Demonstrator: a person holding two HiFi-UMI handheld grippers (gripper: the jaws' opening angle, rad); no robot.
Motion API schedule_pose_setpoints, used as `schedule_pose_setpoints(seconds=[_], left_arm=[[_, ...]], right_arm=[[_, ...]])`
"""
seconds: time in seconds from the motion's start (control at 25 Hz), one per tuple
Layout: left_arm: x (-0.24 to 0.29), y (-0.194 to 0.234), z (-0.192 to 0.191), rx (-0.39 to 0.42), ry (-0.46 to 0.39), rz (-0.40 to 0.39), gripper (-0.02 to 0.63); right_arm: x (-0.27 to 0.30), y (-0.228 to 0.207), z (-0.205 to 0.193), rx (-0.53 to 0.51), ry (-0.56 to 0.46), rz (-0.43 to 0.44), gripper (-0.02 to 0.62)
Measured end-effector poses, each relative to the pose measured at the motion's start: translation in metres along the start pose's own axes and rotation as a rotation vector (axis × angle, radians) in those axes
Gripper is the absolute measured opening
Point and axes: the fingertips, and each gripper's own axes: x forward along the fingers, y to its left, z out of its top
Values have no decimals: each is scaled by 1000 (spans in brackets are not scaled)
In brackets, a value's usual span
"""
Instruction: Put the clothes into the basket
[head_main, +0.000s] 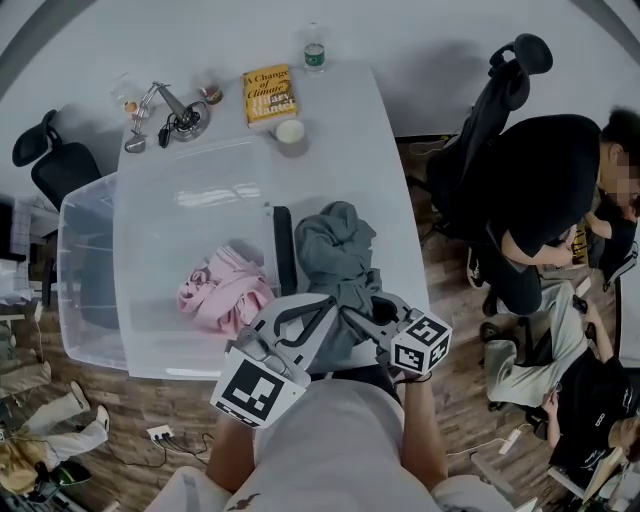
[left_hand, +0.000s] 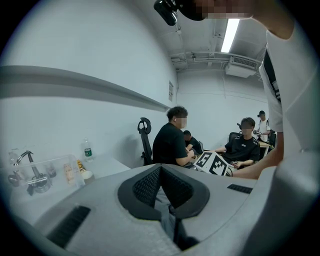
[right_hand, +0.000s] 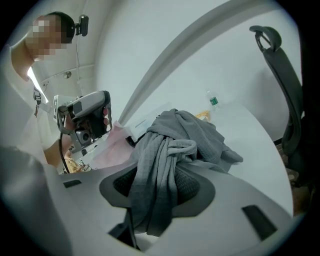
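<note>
White counter (head_main: 385, 140), near edge: your right tool (right_hand: 157, 190) pinches the grey garment (head_main: 335, 250), left tool (left_hand: 162, 192) nips its thin fold; next, carry it over the basket (head_main: 85, 205).

Grey garment (head_main: 335, 245) lower end hidden behind right tongs (head_main: 362, 312); bottle (head_main: 314, 50) label seemingly unreadable.
</note>
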Motion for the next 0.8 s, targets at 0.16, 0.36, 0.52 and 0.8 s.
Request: schedule_pose_setpoints(seconds=[0.16,0.36,0.52,0.8], left_arm=[[-2,-4,4,10,-12,-1,5],[-6,-5,12,16,-33,6,5],[-10,-6,17,32,-52,13,5],[-18,-6,27,61,-78,19,5]], right_arm=[[-10,8,19,-35,-35,5,166],[-21,17,40,-55,-87,15,166],[-31,28,58,-64,-145,48,164],[-45,45,90,-102,-212,73,164]])
